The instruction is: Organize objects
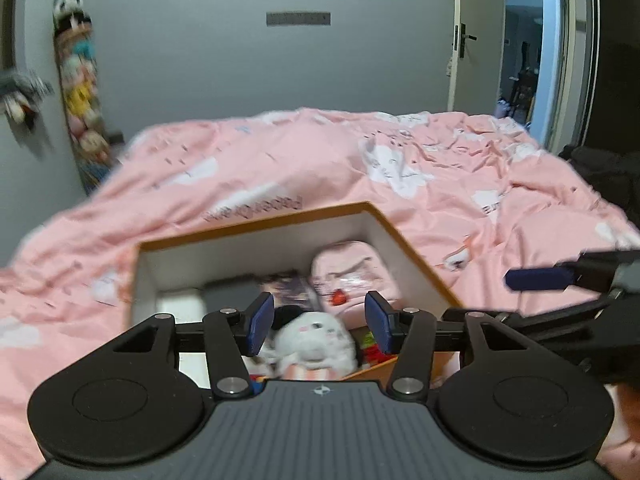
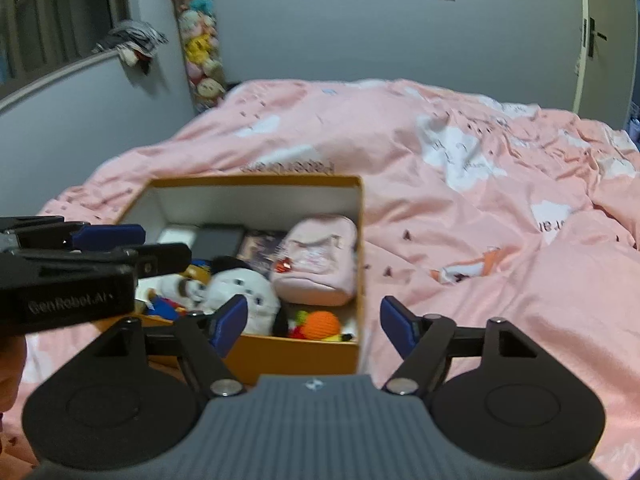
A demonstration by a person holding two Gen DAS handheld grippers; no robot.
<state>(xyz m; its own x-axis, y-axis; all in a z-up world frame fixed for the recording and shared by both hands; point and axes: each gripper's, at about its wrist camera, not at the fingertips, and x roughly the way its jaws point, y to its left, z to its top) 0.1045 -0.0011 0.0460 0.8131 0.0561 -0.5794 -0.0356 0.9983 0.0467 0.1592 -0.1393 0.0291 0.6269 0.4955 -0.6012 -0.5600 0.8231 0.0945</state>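
An open orange-rimmed box [image 2: 362, 248] with white inner walls [image 1: 256, 246] lies on the pink bed. Inside are a pink mini backpack [image 2: 320, 264] [image 1: 354, 274], a white plush toy [image 2: 244, 290] [image 1: 316, 340], an orange knitted toy [image 2: 322, 324], a dark flat item [image 2: 218, 242] and other small toys. My left gripper [image 1: 318, 322] is open and empty, hovering over the box above the white plush. My right gripper [image 2: 314, 326] is open and empty at the box's near right corner. The left gripper's side shows in the right wrist view [image 2: 112, 248].
A pink printed duvet [image 2: 480, 200] covers the bed. A hanging column of plush toys [image 2: 200, 40] is on the grey wall. An open door [image 1: 472, 40] is at the right. Dark clothing [image 1: 604, 176] lies at the bed's right edge.
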